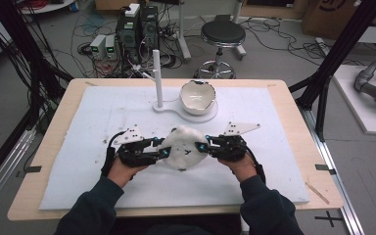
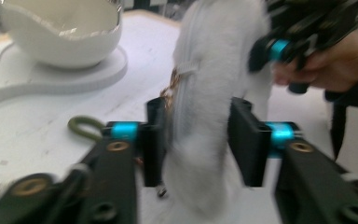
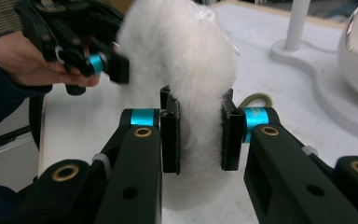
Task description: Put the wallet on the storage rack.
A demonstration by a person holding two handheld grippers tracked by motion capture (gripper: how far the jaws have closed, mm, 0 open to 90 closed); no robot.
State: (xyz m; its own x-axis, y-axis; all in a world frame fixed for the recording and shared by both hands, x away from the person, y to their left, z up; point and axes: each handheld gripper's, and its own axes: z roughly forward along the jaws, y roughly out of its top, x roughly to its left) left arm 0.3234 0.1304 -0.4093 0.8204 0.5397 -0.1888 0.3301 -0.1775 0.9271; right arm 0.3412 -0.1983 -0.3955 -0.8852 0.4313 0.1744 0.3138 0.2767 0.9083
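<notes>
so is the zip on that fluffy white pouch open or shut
Shut, as far as it shows: in the left gripper view the zip runs closed up the fluffy pouch, held between both claws; its upper end is blurred.

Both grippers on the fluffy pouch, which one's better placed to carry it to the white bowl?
Right, probably. The bowl sits beyond the white fluffy pouch, slightly toward the right hand-held gripper, whose jaws squeeze the fur firmly. The left hand-held gripper also clamps the pouch, beside its zipper, but would reach across.
</notes>
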